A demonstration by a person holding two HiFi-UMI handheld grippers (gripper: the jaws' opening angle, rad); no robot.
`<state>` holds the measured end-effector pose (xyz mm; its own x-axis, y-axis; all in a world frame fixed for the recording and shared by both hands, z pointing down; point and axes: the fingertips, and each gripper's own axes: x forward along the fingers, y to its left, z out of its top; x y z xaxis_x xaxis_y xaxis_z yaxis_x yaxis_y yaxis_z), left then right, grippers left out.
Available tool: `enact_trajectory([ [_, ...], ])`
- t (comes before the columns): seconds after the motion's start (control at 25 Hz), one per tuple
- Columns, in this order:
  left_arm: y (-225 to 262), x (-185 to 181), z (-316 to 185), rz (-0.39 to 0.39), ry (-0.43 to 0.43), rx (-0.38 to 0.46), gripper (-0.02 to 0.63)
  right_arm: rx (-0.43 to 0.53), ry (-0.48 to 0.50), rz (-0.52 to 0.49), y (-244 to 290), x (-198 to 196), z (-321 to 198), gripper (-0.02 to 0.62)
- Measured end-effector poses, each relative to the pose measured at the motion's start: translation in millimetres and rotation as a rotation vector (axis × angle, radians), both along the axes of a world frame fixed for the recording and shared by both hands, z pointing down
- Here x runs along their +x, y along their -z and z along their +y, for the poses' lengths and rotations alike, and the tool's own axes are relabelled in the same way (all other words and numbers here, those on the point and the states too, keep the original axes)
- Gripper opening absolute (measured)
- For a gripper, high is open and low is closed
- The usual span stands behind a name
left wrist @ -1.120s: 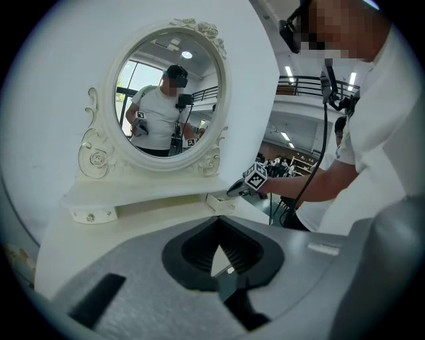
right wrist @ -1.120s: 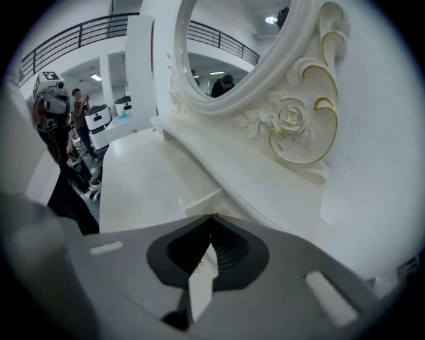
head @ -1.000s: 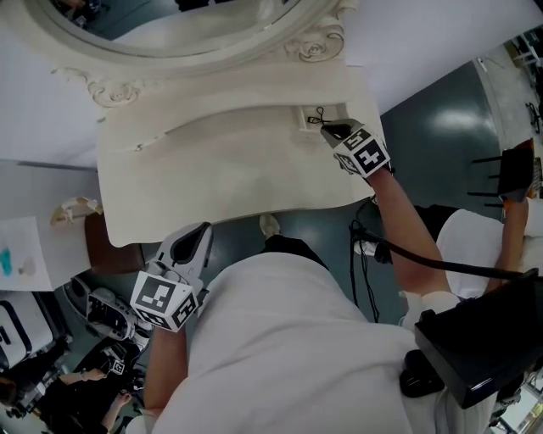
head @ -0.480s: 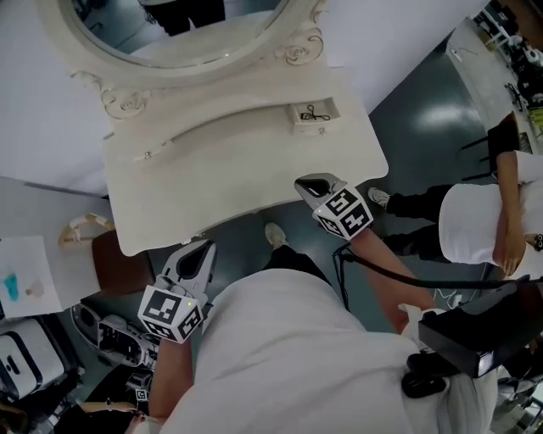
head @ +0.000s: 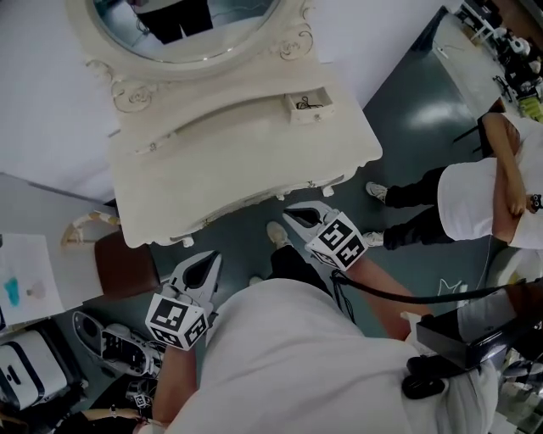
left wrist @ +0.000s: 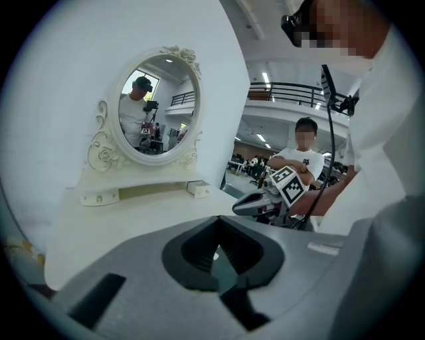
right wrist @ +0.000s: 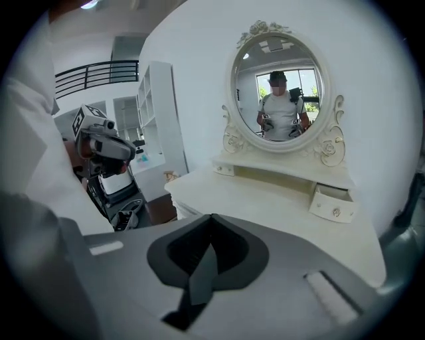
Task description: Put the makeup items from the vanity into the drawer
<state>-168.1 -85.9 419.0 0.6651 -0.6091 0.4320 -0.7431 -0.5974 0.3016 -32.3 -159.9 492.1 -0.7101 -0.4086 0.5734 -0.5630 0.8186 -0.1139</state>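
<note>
The white vanity (head: pixel 229 161) stands ahead of me. Its small right-hand drawer (head: pixel 307 105) is pulled open, with a small dark item lying in it. The drawer also shows in the left gripper view (left wrist: pixel 198 189) and the right gripper view (right wrist: pixel 332 202). My right gripper (head: pixel 288 215) is shut with nothing in it. It hangs over the floor just off the vanity's front edge. My left gripper (head: pixel 210 256) is lower and further left, also off the vanity, with its jaws together and nothing held.
An oval mirror (head: pixel 182 25) rises at the vanity's back. A brown stool (head: pixel 125 264) sits by the left front corner. A person in a white shirt (head: pixel 475 203) stands at the right. Gear (head: pixel 119 343) lies on the floor at lower left.
My right gripper has drawn back from the open drawer to a spot in front of the vanity's front edge. The whole view has backed away. The left gripper has barely moved.
</note>
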Motion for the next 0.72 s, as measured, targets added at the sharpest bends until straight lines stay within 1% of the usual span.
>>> enact_trajectory([
  [0.24,-2.7,-4.4,35.3,0.003,-0.014,0.002,0.0,0.018,0.003,-0.013,6.1,-12.2,42.2,0.0],
  [0.48,-1.5,-6.2,55.1,0.013,-0.025,0.01,0.0,0.035,0.006,-0.019,15.5,-19.9,69.2,0.0],
  [0.72,-1.7,-0.6,75.5,0.021,-0.051,0.008,0.0,0.03,0.016,-0.016,21.5,-23.5,103.0,0.0],
])
